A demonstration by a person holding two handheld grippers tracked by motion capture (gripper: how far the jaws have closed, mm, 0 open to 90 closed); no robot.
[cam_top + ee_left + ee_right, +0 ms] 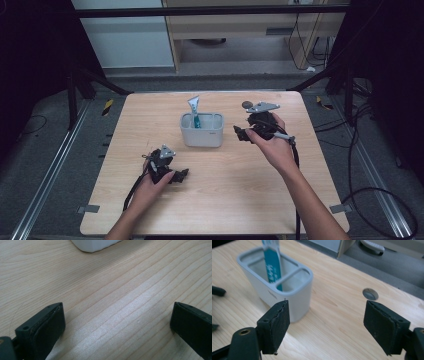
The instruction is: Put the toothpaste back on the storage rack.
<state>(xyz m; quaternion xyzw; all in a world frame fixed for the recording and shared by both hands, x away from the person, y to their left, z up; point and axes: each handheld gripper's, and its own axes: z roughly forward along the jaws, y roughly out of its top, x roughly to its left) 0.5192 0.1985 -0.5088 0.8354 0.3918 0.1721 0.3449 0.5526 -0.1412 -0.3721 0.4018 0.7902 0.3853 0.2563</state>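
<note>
2 compartments divide the pale grey rounded plastic holder (202, 131) at the middle of the light wooden table (225, 195), and a teal-and-white flat tube (194, 112) stands tilted in its left one. Just right of it, the right gripper (243, 134) hovers with jaws apart and nothing between them. Near the front, the left gripper (181, 175) rests low, jaws wide apart over bare wood.
</note>
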